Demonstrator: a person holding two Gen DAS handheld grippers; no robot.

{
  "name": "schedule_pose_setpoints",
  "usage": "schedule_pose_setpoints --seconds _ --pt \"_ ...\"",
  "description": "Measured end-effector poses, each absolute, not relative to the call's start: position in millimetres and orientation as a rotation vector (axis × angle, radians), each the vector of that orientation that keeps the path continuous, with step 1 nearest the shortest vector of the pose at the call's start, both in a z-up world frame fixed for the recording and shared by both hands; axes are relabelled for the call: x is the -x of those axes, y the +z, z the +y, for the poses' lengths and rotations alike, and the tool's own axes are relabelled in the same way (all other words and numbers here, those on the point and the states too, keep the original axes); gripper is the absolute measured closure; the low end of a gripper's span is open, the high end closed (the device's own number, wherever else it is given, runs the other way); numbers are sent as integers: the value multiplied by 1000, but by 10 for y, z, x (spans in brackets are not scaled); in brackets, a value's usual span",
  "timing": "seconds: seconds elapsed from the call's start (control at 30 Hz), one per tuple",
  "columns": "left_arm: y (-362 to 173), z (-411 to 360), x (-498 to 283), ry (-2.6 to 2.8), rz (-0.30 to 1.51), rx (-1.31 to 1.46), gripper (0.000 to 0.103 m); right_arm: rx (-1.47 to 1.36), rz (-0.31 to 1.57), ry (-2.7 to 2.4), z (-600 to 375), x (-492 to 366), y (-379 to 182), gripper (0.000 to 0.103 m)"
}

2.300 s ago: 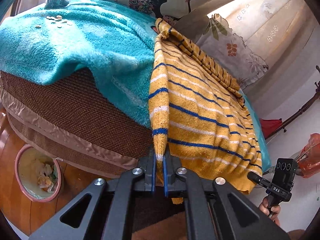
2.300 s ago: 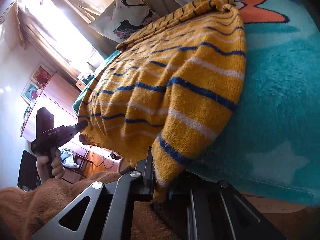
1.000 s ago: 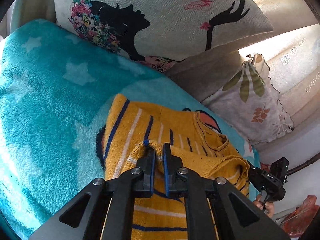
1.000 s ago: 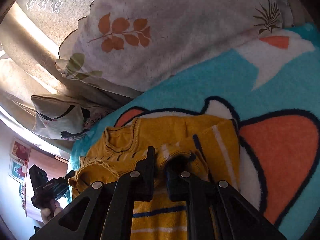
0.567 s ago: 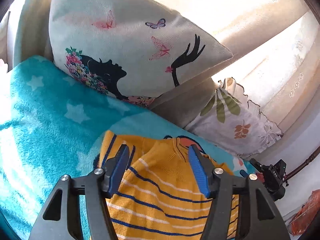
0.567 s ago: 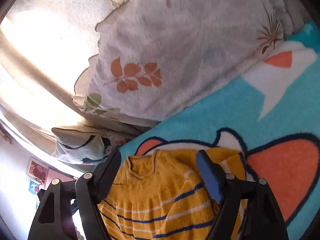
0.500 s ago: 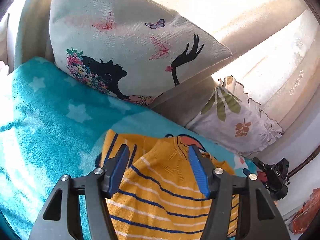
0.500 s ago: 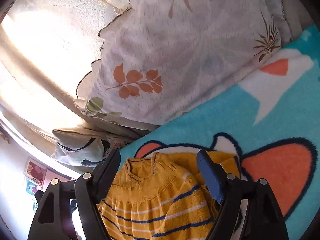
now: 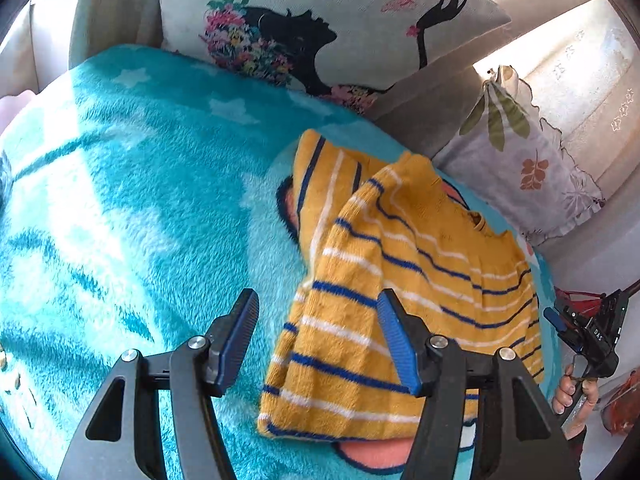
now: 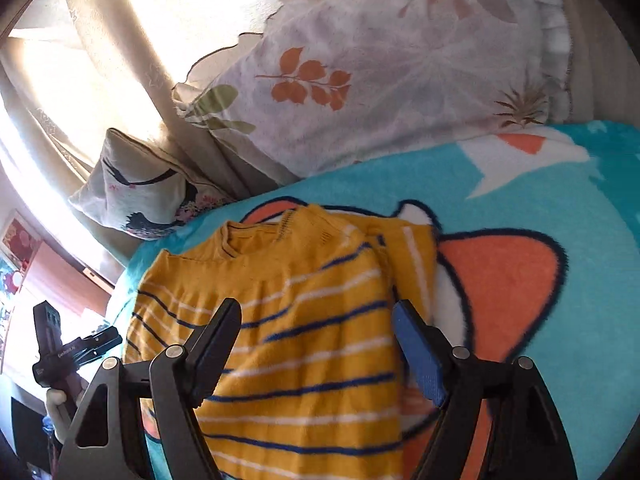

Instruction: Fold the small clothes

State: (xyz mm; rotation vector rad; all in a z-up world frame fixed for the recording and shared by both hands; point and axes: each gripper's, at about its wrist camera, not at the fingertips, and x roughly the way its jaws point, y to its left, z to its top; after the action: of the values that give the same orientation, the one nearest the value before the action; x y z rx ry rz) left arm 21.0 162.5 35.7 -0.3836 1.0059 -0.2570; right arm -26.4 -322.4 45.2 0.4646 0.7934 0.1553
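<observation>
A small yellow knit sweater (image 9: 400,288) with blue and white stripes lies folded over on the teal fleece blanket (image 9: 120,208); its neckline faces the pillows and a sleeve sticks out at its far left corner. My left gripper (image 9: 318,336) is open above the sweater's left edge, nothing pressed between its blue pads. In the right wrist view the same sweater (image 10: 288,320) lies under my right gripper (image 10: 316,344), which stands wide open above the cloth without holding it. Each gripper shows in the other's view, held in a hand: the right one (image 9: 588,332), the left one (image 10: 60,352).
Two pillows lean at the back: one printed with a dark silhouette and flowers (image 9: 312,28), one with orange leaves (image 10: 380,80). Bright curtains (image 10: 80,40) hang behind them. The blanket (image 10: 560,208) bears an orange and white fish pattern right of the sweater.
Both grippers let go of the sweater's hem and opened, then drew back from the pillows. The sweater now rests folded on the blanket with more of it in view.
</observation>
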Motion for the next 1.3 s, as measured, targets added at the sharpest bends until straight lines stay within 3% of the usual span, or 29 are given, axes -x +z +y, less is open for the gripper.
schedule_pose_setpoints --seconds 0.3,0.37,0.4,0.43,0.47,0.53,0.63,0.83,0.97,1.03,1.13,1.3 --pt "91 1361 -68 -337 1025 351 37 -527 852 144 -3381 764 10 20" --pt "111 1262 -44 -317 1019 302 45 -512 838 169 -3221 742 -24 23" --pt "118 1242 -38 -317 1028 291 75 -494 838 190 -3132 725 -26 31" --pt "128 1245 -45 -329 1049 296 92 -499 870 238 -3044 675 -58 67" --pt "172 1286 -43 -331 1050 319 92 -500 887 248 -2974 636 -61 77" --pt "315 1395 12 -332 1031 351 95 -469 885 243 -2942 629 32 85" --pt "520 1507 196 -367 1007 385 95 -463 862 257 -3014 767 214 89" --pt "323 1516 347 -338 1052 376 93 -383 902 172 -3037 945 121 88" --pt "314 1635 396 -355 1013 446 87 -434 884 141 -3108 1008 166 74" --pt "400 1698 472 -344 961 431 68 -384 837 103 -3061 1052 361 69" --pt "426 1804 549 -312 911 441 54 -290 761 70 -2854 1064 659 58" --pt "191 1823 533 -355 969 514 52 -239 803 293 -2089 679 786 56"
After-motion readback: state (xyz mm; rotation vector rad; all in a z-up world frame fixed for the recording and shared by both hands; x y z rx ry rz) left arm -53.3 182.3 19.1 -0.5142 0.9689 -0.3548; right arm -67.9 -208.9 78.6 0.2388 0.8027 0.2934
